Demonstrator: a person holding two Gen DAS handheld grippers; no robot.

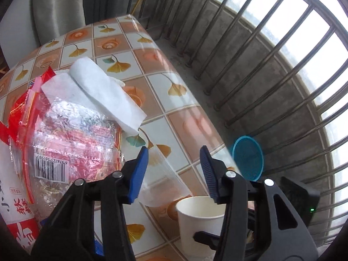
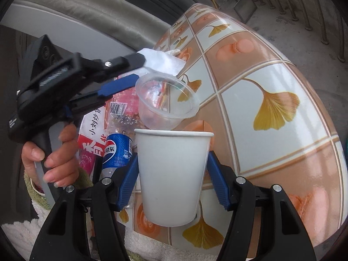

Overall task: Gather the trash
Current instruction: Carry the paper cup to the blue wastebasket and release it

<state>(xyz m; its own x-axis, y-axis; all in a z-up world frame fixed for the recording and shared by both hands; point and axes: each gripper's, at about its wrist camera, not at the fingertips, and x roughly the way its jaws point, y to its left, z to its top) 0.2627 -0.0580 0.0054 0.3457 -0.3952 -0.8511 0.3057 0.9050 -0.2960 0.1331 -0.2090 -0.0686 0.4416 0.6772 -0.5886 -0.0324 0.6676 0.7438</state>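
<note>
My right gripper (image 2: 171, 156) is shut on a white paper cup (image 2: 171, 174) and holds it above the table; the same cup (image 1: 200, 215) sits low in the left wrist view. Just behind its rim is a clear plastic cup (image 2: 167, 102), tilted. My left gripper (image 1: 174, 150), held by a hand (image 2: 56, 158), stands open around this clear cup (image 1: 165, 174). One pad lies near its side and the other is apart from it. Whether the clear cup rests on the table I cannot tell.
Trash is piled at the table's left: a white tissue (image 1: 104, 91), a crinkled wrapper with a barcode (image 1: 71, 139), a red and white bag (image 1: 13, 206) and a Pepsi bottle (image 2: 118, 150). The table (image 1: 184, 117) ends at a concrete floor with a blue basket (image 1: 248, 158) and a railing (image 1: 261, 65).
</note>
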